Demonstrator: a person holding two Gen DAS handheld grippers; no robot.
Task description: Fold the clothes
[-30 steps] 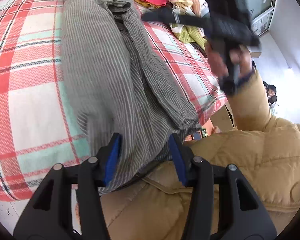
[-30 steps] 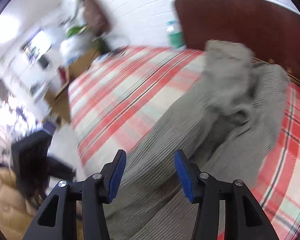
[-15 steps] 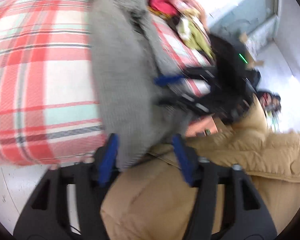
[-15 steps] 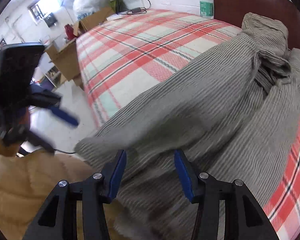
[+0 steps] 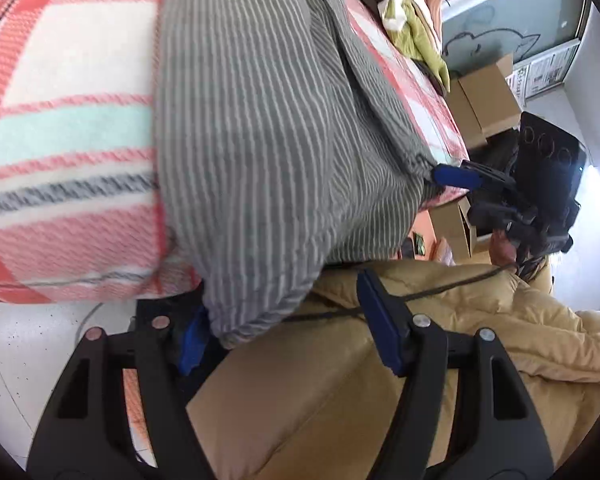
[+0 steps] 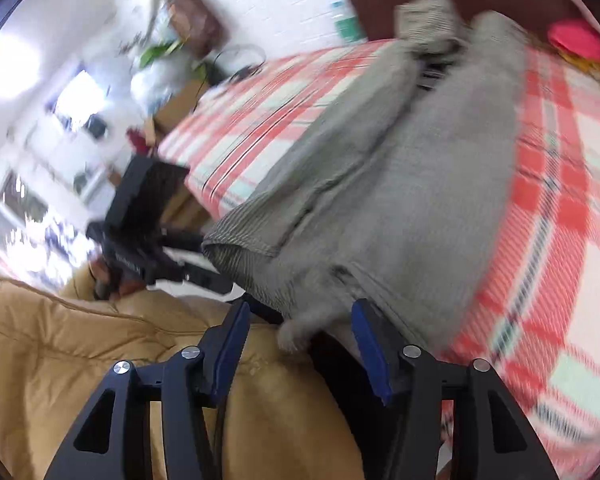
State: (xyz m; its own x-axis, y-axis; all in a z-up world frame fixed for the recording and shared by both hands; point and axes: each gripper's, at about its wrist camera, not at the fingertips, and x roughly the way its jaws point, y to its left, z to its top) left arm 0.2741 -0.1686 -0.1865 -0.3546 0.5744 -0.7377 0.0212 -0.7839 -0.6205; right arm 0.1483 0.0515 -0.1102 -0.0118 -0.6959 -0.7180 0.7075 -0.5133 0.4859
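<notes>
While the grey striped trousers (image 5: 268, 128) lie stretched along the plaid bed cover (image 5: 64, 128) with both leg ends hanging over the near edge of the bed, each tool sits at one hem. The left gripper (image 5: 288, 320) has its jaws wide apart, one blue pad tucked behind the drooping hem and the other clear of it over the tan padded jacket (image 5: 480, 344), so nothing is clamped. The right gripper (image 6: 296, 344) likewise stands wide, a tuft of the other hem dangling between its jaws without being pinched. Judging from this, the step in hand is taking hold of the two leg ends; doing it well means pushing each hem deep between the pads, catching both cloth layers, and closing at matching heights so the legs lift evenly. Whether the legs already lie neatly one beside the other cannot be settled, since the waist end at the headboard is bunched and the right view is smeared by motion. A pile of mixed clothes (image 5: 412, 12) is cut off at the frame edge.
</notes>
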